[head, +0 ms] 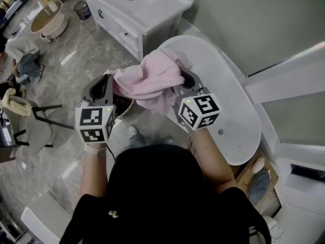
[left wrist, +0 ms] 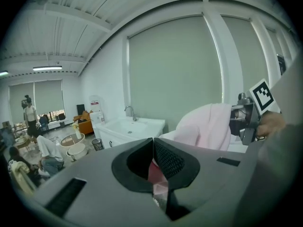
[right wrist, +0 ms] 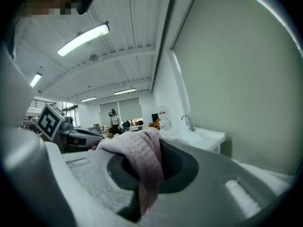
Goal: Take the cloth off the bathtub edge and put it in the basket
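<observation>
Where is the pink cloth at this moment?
In the head view, the pink cloth hangs at centre, pinched between the left gripper and right gripper, beside the left end of the white bathtub.

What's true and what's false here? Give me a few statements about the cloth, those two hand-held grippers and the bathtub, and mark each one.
1. The left gripper and the right gripper are both shut on the pink cloth. True.
2. The cloth lies flat on the bathtub edge. False: it hangs bunched in the air between the two grippers.
3. The cloth is blue. False: it is pink.
4. A white sink cabinet stands past the end of the bathtub. True.
</observation>
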The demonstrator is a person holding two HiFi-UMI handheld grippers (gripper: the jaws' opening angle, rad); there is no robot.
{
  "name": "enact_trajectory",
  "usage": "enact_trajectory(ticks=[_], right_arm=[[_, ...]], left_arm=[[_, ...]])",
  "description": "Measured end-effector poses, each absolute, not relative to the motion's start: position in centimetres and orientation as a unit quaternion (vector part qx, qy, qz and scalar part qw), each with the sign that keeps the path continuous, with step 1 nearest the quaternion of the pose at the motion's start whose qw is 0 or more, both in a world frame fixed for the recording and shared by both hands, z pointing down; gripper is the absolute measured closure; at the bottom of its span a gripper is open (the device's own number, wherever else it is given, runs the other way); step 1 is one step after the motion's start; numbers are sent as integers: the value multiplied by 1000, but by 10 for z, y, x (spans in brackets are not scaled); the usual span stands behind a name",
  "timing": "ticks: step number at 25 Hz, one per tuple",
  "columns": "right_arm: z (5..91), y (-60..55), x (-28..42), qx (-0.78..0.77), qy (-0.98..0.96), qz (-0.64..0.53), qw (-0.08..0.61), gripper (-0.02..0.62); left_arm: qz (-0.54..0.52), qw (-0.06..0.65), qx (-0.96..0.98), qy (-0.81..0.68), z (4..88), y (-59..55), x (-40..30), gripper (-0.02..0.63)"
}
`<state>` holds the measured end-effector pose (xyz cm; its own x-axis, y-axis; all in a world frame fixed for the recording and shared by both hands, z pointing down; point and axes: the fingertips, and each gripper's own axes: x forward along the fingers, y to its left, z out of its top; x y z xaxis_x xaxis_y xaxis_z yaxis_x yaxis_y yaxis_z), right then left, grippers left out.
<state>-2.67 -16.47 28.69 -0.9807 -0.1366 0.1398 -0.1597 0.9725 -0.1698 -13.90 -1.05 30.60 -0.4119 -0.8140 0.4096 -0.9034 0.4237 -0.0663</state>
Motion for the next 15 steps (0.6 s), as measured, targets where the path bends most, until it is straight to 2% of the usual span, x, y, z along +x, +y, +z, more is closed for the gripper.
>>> enact_trajectory(ticks=[7, 15], right_arm=[[253, -144, -64, 42, -994, 84, 51, 569], [233, -78, -140, -33, -996, 67, 50, 569]], left_arm=[[120, 149, 506, -841, 295, 6, -162, 584], [100, 146, 471, -864, 289, 59, -209, 583]])
